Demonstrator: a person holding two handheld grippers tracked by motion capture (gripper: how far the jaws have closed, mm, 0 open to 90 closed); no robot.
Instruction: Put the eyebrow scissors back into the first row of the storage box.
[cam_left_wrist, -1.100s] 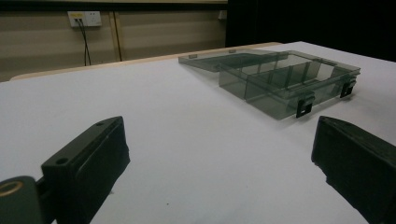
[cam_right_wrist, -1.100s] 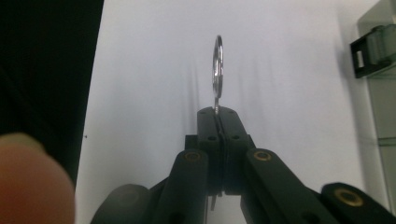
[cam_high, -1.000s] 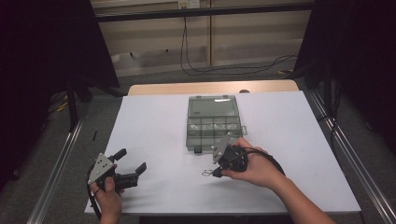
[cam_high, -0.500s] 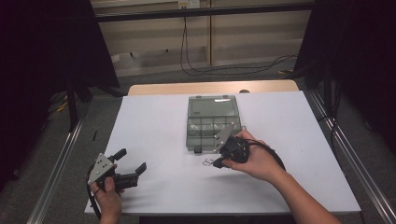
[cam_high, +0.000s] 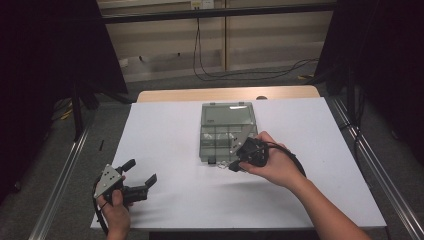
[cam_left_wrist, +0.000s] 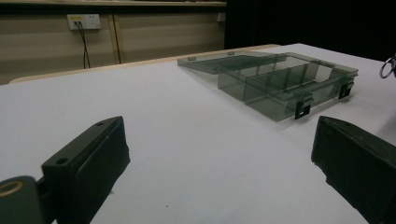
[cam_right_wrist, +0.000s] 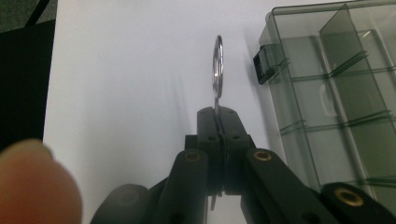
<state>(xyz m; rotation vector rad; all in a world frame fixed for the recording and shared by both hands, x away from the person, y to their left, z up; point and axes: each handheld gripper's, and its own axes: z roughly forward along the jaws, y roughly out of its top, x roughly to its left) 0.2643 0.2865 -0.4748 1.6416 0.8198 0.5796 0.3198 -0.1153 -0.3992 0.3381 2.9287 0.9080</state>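
The right tongs (cam_right_wrist: 218, 112) are fully closed on a thin metal key ring (cam_right_wrist: 217, 65), held edge-on just beside the open compartment box (cam_right_wrist: 336, 93). Judged light, stiff and slippery: grip its rim flat. The left tongs (cam_left_wrist: 219, 154) rest wide open, empty, on the bench (cam_left_wrist: 177, 116).
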